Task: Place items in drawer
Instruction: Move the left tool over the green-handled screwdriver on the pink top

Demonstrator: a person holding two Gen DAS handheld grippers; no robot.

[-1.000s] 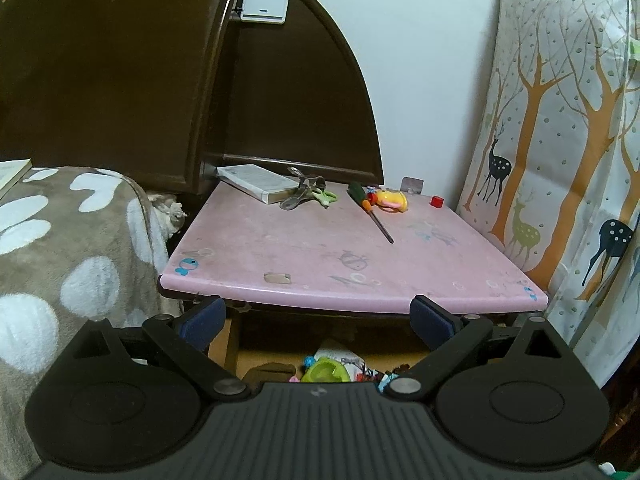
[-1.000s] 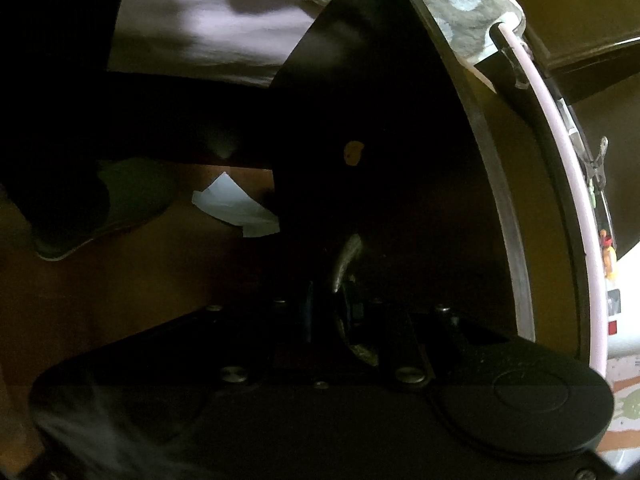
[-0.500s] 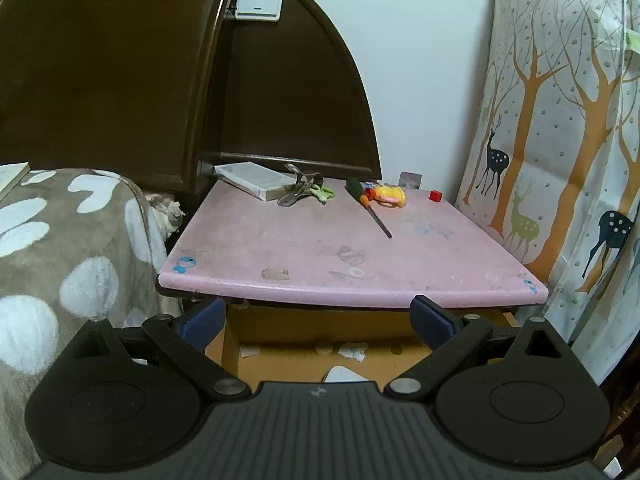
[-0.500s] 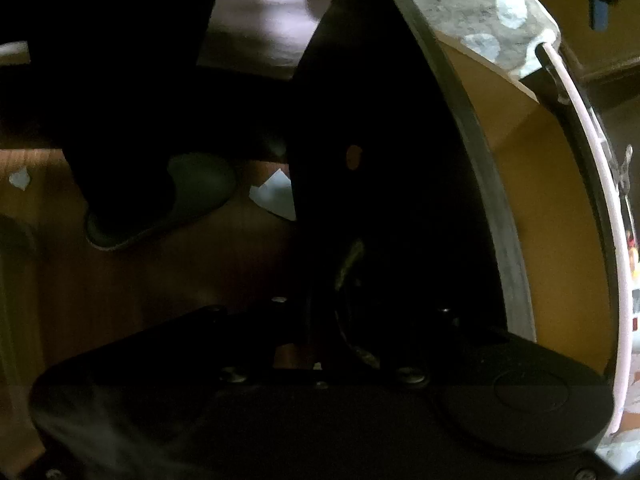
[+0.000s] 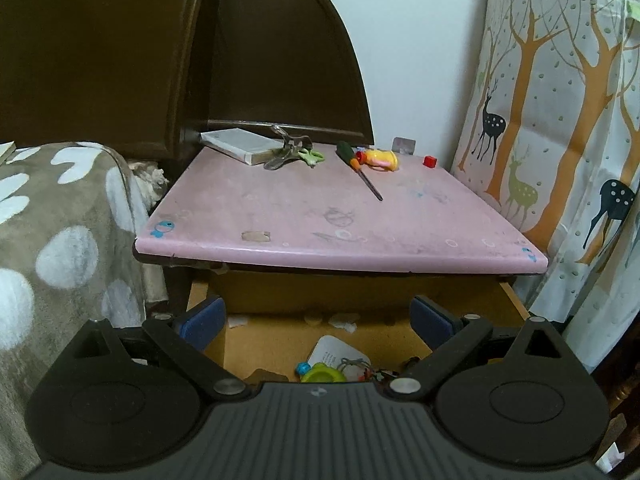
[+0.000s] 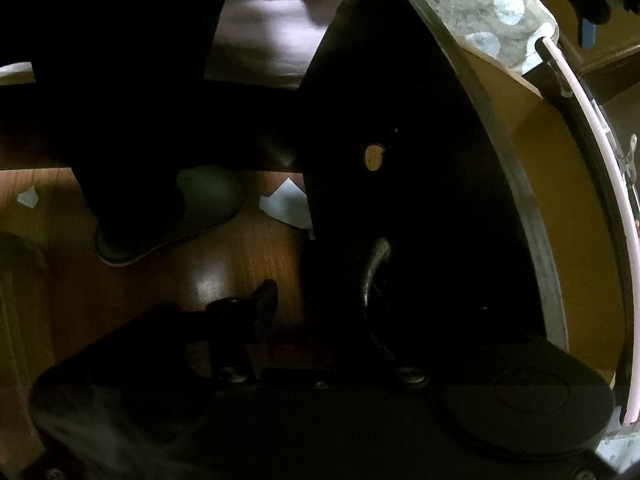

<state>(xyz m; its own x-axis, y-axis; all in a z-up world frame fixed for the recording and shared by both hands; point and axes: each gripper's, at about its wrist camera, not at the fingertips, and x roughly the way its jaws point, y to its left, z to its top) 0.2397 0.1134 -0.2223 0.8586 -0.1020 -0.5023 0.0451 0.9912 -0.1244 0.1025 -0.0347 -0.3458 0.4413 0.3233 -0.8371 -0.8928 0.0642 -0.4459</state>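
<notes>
The pink tabletop point(image 5: 320, 216) carries a white box point(image 5: 240, 144), a metal clip point(image 5: 284, 152), a green-handled screwdriver point(image 5: 358, 168), a yellow toy point(image 5: 382, 158) and a red cube point(image 5: 429, 161). Below it the tan drawer point(image 5: 360, 300) stands pulled out, with a green toy point(image 5: 322, 374) and a white card point(image 5: 336, 354) inside. My left gripper point(image 5: 318, 320) hovers open and empty over the drawer. In the dim right wrist view, my right gripper point(image 6: 324, 312) is at the dark drawer front point(image 6: 400, 160), open, with one finger point(image 6: 264, 300) spread left of the metal handle point(image 6: 376, 264); the other finger is hidden.
A spotted grey blanket point(image 5: 60, 240) on the bed borders the table's left. A deer-print curtain point(image 5: 560, 120) hangs at the right, a dark headboard point(image 5: 100, 60) behind. On the wooden floor point(image 6: 240, 272) lie a slipper point(image 6: 192, 208) and paper scraps point(image 6: 284, 204).
The drawer has slid further out, showing more of its tan inside. My right gripper, shut on the handle before, has spread its finger off it. The left gripper stayed open.
</notes>
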